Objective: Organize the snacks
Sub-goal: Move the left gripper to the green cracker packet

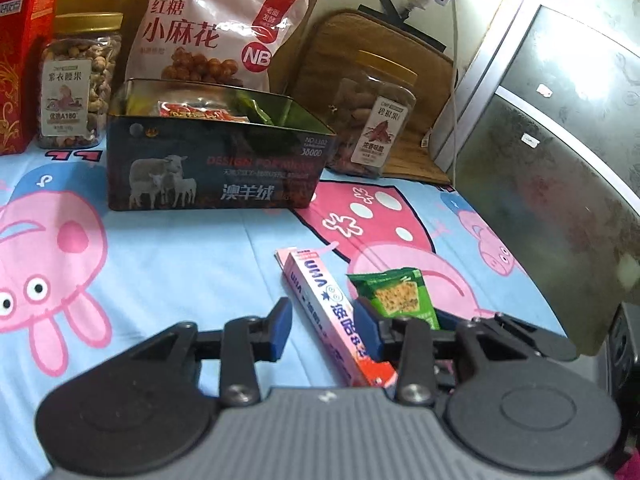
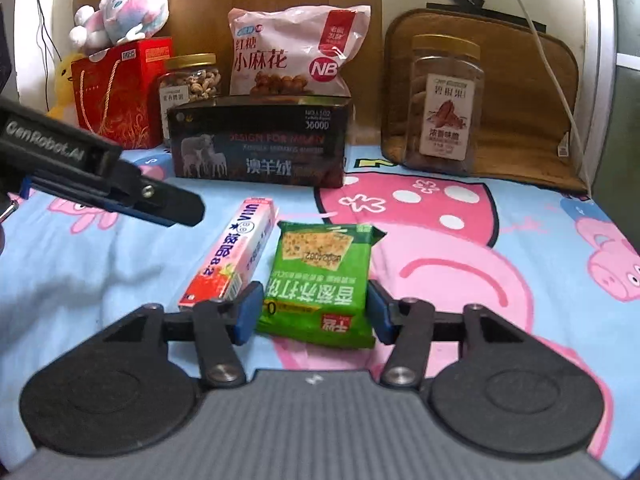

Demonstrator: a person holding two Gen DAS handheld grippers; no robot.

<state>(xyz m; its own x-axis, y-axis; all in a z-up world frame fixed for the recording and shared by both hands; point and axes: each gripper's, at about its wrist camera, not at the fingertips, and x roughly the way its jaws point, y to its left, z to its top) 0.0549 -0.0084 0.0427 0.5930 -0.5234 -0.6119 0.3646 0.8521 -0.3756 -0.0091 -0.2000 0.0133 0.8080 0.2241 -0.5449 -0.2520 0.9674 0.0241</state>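
Note:
A pink candy stick pack [image 1: 332, 312] lies on the cartoon sheet between the open jaws of my left gripper [image 1: 324, 328]. A green cracker packet [image 1: 404, 296] lies just to its right. In the right wrist view my right gripper [image 2: 312, 310] is open with a pad on each side of the green cracker packet [image 2: 324, 280], which lies flat, and the pink pack [image 2: 236, 260] is to its left. The left gripper [image 2: 176, 208] reaches in from the left there. A dark open tin [image 1: 216, 152] with wrapped snacks inside stands behind; it also shows in the right wrist view [image 2: 260, 144].
Behind the tin stand a pink snack bag [image 2: 296, 52], a jar of nuts [image 2: 192, 80], a red gift box [image 2: 120, 88] with plush toys on top, and a second jar [image 2: 444, 104] against a brown mat. A cabinet [image 1: 560, 120] is at the right.

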